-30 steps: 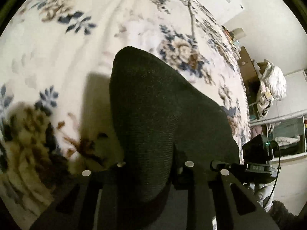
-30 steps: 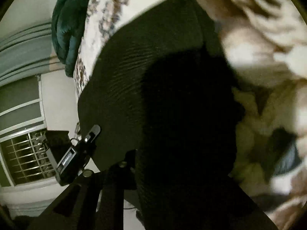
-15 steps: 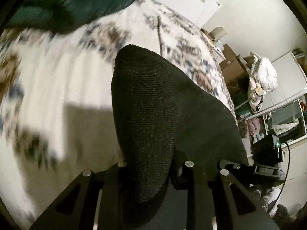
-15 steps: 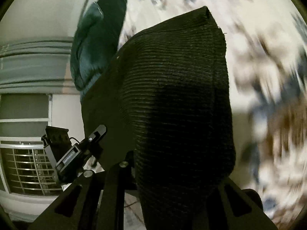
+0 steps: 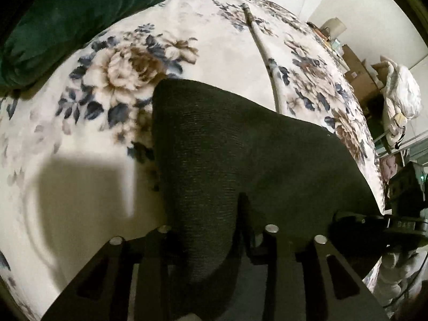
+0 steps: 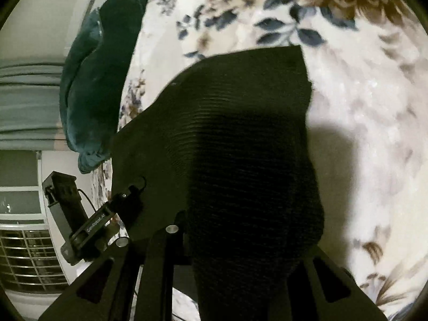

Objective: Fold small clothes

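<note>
Both views show a dark ribbed knit garment [image 5: 240, 147] held up between two hand-held grippers above a bed covered by a floral blanket [image 5: 80, 160]. The left gripper [image 5: 211, 243] has its fingers narrowed onto one bunched edge of the cloth, which passes down between them. The right gripper [image 6: 240, 254] likewise has its fingers closed on the garment [image 6: 240, 133], whose fabric fills the gap and hides the fingertips. The garment spreads forward and away from each pair of fingers, and its long axis runs roughly from one gripper to the other. The far free edge [image 6: 256, 53] looks close over the blanket; contact cannot be told. Each gripper's housing appears at the margin of the other's view, left gripper [image 6: 80, 219] and right gripper [image 5: 388, 224], so both stand equally near the cloth. A dark green velvet cushion [image 5: 80, 18] lies well beyond it at the bed's head. Judged step: the held edge is to be carried forward over the far edge, or the cloth lowered flat first; the cushion side leaves less room.
</note>
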Demonstrator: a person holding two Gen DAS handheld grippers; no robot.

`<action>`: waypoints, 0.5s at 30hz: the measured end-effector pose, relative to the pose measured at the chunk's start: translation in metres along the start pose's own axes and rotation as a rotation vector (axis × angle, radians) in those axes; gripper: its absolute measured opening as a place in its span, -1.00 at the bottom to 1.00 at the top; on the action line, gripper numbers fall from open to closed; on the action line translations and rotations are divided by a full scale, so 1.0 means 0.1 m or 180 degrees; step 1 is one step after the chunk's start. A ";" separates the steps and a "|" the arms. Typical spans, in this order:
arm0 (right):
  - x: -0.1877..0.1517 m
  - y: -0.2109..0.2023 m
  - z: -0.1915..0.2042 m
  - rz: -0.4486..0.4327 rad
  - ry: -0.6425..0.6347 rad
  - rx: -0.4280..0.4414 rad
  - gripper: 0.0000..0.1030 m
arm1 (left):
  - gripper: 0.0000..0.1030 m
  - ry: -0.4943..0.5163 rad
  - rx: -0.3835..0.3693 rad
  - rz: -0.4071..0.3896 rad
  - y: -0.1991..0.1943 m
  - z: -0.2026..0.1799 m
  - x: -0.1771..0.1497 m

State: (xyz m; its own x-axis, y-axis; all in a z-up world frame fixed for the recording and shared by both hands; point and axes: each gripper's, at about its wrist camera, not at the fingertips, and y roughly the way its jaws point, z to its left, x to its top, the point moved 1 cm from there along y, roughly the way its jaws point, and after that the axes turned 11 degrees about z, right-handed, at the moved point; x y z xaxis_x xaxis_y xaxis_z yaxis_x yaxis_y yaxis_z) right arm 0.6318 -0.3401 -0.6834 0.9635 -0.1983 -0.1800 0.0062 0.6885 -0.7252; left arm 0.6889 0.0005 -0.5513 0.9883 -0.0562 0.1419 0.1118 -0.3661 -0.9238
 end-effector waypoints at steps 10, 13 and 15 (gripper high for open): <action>-0.74 -0.30 0.20 -0.0478 -0.0368 -0.2069 1.00 | 1.00 -0.0020 0.1023 -0.0444 -0.45 -0.07 -0.38; -1.06 -0.45 0.27 -0.0723 -0.0407 -0.2474 1.00 | 1.00 0.0030 0.1189 -0.0547 -0.66 -0.23 -0.60; -1.28 -0.58 0.39 -0.0894 -0.0394 -0.2680 1.00 | 1.00 0.0077 0.1245 -0.0598 -0.84 -0.39 -0.74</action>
State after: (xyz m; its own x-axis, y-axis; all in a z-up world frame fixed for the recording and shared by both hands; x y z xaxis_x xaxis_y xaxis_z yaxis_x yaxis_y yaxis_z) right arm 0.5183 -0.3272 -0.5927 0.9783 -0.1721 0.1153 0.0946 -0.1237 -0.9878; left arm 0.6023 -0.0009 -0.4703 0.9449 -0.0456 0.3243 0.3249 0.0073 -0.9457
